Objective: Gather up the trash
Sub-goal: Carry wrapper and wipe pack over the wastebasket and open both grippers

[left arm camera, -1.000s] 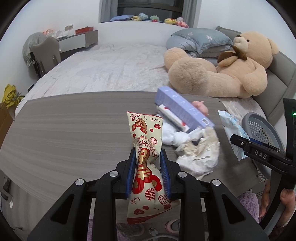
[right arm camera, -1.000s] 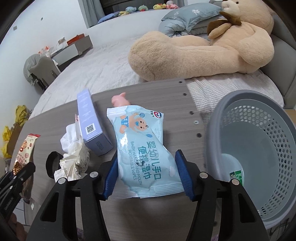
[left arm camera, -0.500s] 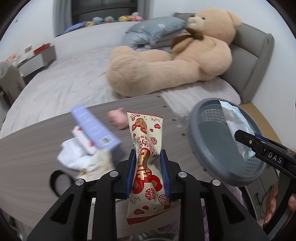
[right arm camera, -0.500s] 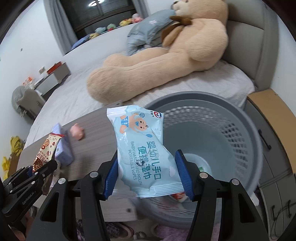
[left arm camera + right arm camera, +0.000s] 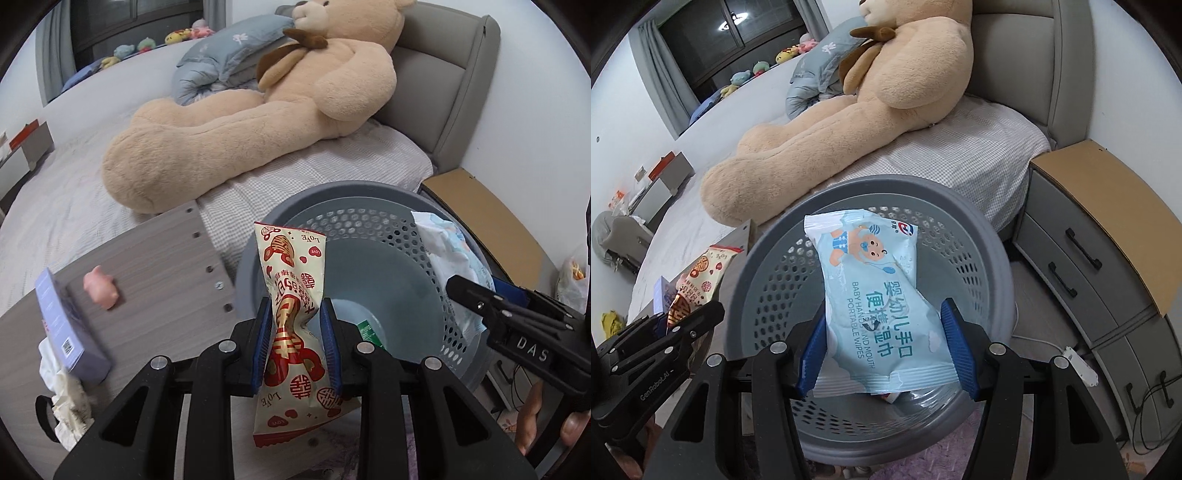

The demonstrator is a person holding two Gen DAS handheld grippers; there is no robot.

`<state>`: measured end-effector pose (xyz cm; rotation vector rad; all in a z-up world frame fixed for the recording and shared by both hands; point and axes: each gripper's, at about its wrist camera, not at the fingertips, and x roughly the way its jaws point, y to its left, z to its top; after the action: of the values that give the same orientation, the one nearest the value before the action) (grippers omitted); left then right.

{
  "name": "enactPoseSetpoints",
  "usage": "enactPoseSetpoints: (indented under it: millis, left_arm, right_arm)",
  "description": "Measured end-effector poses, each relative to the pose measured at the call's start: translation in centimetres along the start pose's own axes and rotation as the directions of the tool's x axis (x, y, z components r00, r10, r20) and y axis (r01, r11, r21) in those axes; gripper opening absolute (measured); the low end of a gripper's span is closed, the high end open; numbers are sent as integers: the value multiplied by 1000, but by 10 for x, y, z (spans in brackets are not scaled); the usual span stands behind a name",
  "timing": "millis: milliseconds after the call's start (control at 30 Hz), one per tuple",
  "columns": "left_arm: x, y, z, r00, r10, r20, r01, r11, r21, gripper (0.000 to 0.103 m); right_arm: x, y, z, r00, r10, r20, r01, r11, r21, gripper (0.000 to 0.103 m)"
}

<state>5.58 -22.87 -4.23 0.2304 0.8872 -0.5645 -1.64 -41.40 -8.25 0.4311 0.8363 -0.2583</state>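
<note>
Beside the bed, over the grey basket [image 5: 967, 236], the right tool [image 5: 882, 354] pinches a soft, light wipes pack [image 5: 875, 306] mid-body; the left tool [image 5: 295, 347] pinches a crinkly snack wrapper [image 5: 291, 325] at its waist.

A large tan teddy bear [image 5: 255, 110] lay stretched across the bed [image 5: 332, 166], its head against the grey padded headboard [image 5: 443, 92] and beside a blue-grey pillow [image 5: 229, 55]. Small plush toys [image 5: 764, 66] lined the window ledge. A grey nightstand [image 5: 1108, 258] with a tan top stood beside the bed.
</note>
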Motion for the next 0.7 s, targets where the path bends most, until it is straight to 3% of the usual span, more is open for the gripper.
enactPoseSetpoints:
  millis: [233,333,400,700]
  left_arm:
    - [6,-11,4,1000,17,-8,-17,1000,20,29]
    - [7,-15,5,1000,25,-7,-25,1000,19,48]
    - [4,-15,4,999,38,13,-39,999,16,71]
    - [1,-15,4,998,61,24,-61,998,16,73]
  right_arm:
    - [1,-11,1,1000,16,13,-16,1000,24,57]
    - [1,-12,4,1000,17,21,-17,1000,16,60]
    - [-1,-13,3,999,16,30,-17,1000,17,69]
    - [-1,-19,2,999,23,36,-24,999,39,72]
